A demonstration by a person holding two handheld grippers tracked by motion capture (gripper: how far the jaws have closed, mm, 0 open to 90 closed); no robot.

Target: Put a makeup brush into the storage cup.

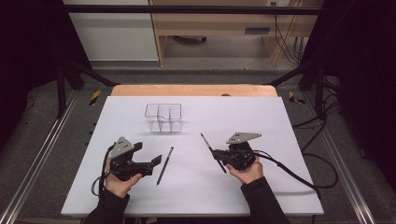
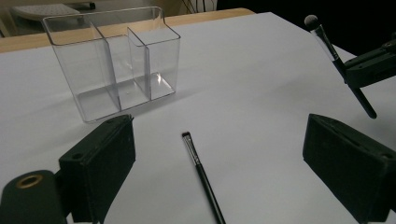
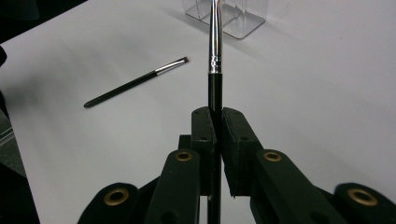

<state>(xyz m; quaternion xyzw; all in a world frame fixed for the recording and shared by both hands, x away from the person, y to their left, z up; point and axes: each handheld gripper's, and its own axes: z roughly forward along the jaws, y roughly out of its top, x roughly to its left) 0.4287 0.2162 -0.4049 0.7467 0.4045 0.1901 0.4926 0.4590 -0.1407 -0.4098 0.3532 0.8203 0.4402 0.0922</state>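
Right gripper [image 1: 218, 156] clamping a makeup brush [image 1: 213, 152]; left gripper [image 1: 156, 161] gaping over a second one.

Low in the high view, two hands are holding the grippers above the white table [image 1: 261, 116]. At lower left, the wide-open jaws are flanking the thin brush [image 1: 165, 165] lying flat. Right of centre, the shut pair is pinching its brush, bristles pointing up-frame. Farther off, upper centre, a clear organizer [image 1: 163, 117] is standing upright.

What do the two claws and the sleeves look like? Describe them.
Both the left claw and the right claw are black with blocky jaws and brass-ringed pivots. Each carries a grey three-cornered plate on top and trails a black cable. The sleeves are dark.
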